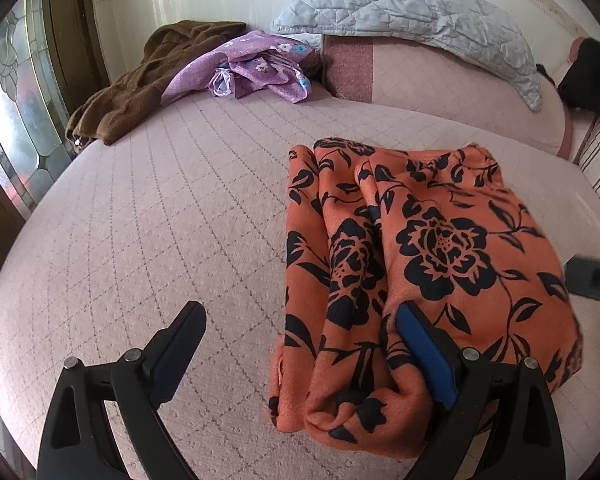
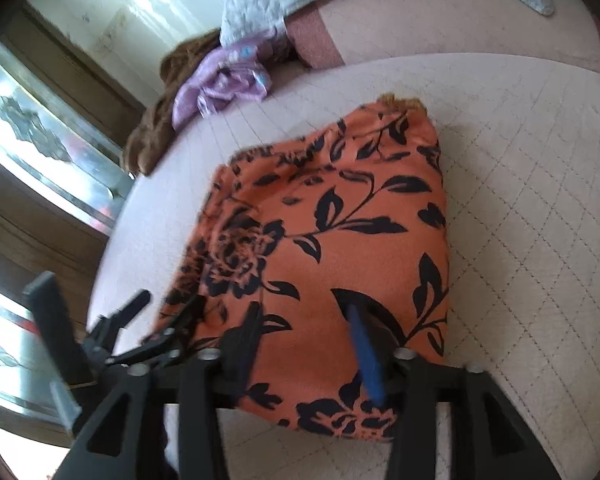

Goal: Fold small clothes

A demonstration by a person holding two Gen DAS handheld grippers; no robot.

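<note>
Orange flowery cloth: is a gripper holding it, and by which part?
Nothing is held. The left gripper and right gripper are both open, and the orange flowery cloth lies loose on the bed.

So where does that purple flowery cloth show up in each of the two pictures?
Left wrist view: the purple flowery cloth lies at top centre-left, crumpled on the far side of the bed.
Right wrist view: it sits upper left, blurred, beyond the orange cloth.
Shared landmark: the brown garment lying against its left side in both.
</note>
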